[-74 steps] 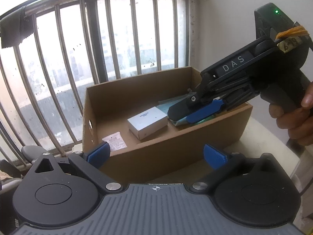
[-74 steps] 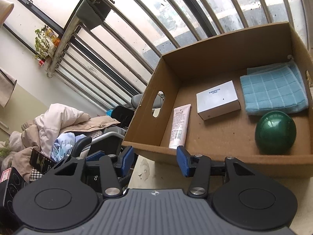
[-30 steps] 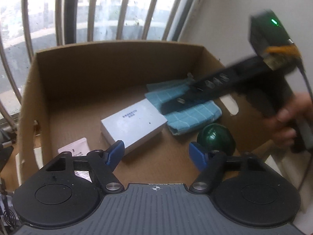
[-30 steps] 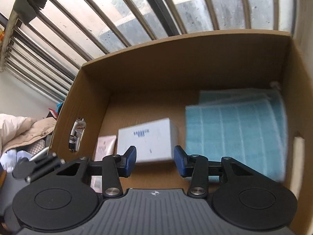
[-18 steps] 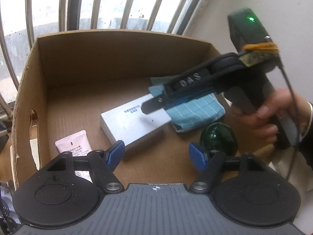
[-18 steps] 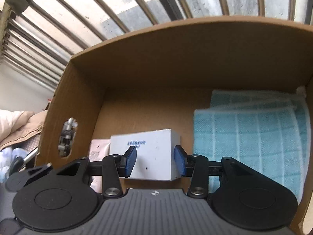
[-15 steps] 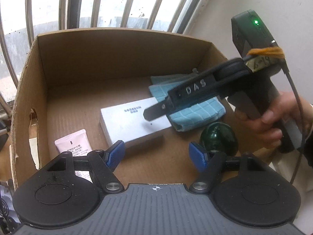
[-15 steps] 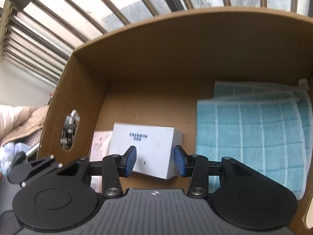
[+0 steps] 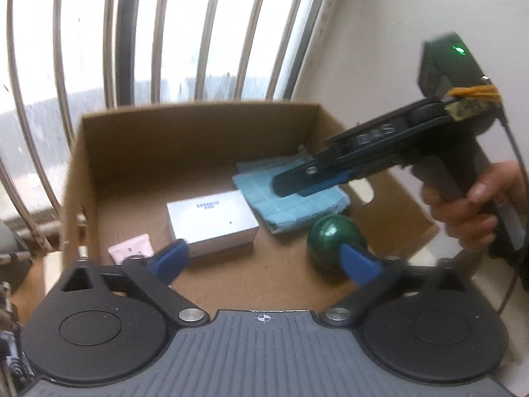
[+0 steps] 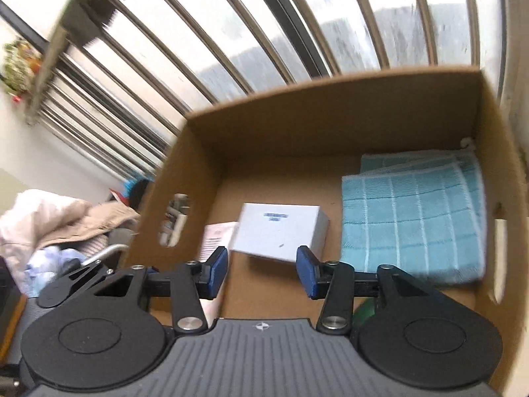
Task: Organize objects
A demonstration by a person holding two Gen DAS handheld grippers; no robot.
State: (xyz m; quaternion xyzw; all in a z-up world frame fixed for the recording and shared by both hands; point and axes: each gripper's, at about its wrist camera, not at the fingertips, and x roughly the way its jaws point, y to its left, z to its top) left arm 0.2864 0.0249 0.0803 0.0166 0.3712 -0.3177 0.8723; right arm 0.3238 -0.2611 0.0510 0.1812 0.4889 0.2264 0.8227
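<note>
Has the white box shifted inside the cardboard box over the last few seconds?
Yes. The white box now partly covers the pink tube, which it lay clear of earlier.

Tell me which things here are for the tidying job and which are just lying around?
For the job: cardboard box, white box, blue cloth, green ball, pink tube.

Just lying around: pile of clothes, window bars.
</note>
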